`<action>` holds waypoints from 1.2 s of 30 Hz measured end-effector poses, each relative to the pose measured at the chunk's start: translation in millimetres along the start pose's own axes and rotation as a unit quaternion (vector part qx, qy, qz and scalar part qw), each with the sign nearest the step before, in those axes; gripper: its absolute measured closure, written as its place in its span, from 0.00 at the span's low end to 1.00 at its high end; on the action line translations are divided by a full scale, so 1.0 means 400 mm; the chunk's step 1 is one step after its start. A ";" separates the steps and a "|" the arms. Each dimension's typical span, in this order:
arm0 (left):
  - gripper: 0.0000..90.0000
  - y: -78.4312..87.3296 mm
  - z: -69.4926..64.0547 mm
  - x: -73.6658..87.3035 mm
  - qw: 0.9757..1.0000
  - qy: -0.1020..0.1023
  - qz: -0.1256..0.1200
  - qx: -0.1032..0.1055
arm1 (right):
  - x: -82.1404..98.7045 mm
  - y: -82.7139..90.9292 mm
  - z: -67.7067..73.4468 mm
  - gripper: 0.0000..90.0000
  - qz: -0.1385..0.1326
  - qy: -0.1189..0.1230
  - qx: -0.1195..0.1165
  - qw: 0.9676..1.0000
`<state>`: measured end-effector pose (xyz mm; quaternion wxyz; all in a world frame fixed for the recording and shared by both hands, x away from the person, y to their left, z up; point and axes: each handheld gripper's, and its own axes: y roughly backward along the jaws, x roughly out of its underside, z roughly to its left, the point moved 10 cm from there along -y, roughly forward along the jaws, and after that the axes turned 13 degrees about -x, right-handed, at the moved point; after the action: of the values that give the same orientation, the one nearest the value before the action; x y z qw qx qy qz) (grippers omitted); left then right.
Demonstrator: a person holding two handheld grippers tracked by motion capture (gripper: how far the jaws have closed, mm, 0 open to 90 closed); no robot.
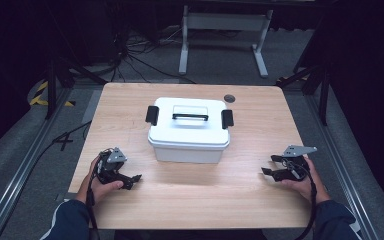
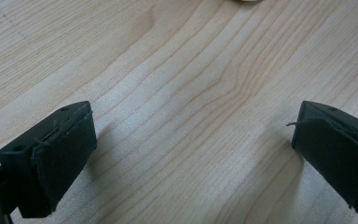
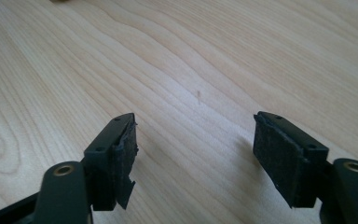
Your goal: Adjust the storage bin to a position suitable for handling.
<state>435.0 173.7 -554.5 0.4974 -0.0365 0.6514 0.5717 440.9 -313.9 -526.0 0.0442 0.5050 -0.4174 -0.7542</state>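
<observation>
Two grippers rest low on the near part of the tabletop (image 1: 190,200), one in each of the person's hands. The left gripper (image 1: 136,178) lies at the near left, its jaws spread wide with nothing but bare wood grain between them, as the left gripper view confirms. The right gripper (image 1: 268,166) sits at the near right, its jaws likewise parted and holding nothing, pointed inward toward the middle. Farther back, between the two and well apart from both, stands a white storage box (image 1: 189,131), upright and square to the table edge. Its lid (image 1: 190,122) is on, with a black carry handle (image 1: 190,117) lying flat on top and a black latch at each end, left latch (image 1: 152,115) and right latch (image 1: 227,119), both apparently clipped down. Judging by this, the work on the box has not begun: nothing is touched, and reaching in, releasing both latches and lifting the lid all appear to be left.
</observation>
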 end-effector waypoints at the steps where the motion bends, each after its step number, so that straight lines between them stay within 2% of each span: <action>1: 0.00 0.001 0.000 0.001 1.000 0.002 0.001 0.000 | -0.006 0.002 0.005 0.36 -0.003 0.001 -0.005 1.000; 7: 0.01 0.002 0.001 0.003 1.000 -0.002 0.002 0.001 | -0.047 0.022 0.014 0.42 -0.013 0.024 -0.002 1.000; 13: 0.01 0.003 -0.001 0.003 1.000 0.001 0.002 0.001 | -0.105 0.055 0.021 0.43 -0.003 0.046 -0.004 0.999; 14: 0.01 0.003 -0.001 0.003 1.000 0.002 0.002 0.001 | -0.115 0.060 0.019 0.43 0.002 0.052 0.001 0.999; 17: 0.01 0.003 0.000 0.003 1.000 0.001 0.002 0.001 | -0.135 0.067 0.014 0.43 0.008 0.057 0.004 0.998; 24: 0.01 0.004 0.000 0.004 1.000 0.001 0.003 0.002 | -0.186 0.084 0.011 0.42 -0.004 0.065 0.007 0.998; 30: 0.01 0.004 0.000 0.004 1.000 0.001 0.004 0.002 | -0.246 0.099 0.024 0.44 -0.014 0.086 0.005 0.996; 36: 0.01 0.004 -0.001 0.004 1.000 0.003 0.002 0.001 | -0.305 0.108 0.041 0.46 -0.011 0.110 0.002 0.994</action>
<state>433.1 174.9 -554.6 0.4940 -0.0364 0.6538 0.5720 471.8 -272.6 -406.0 0.0804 0.5897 -0.4061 -0.6934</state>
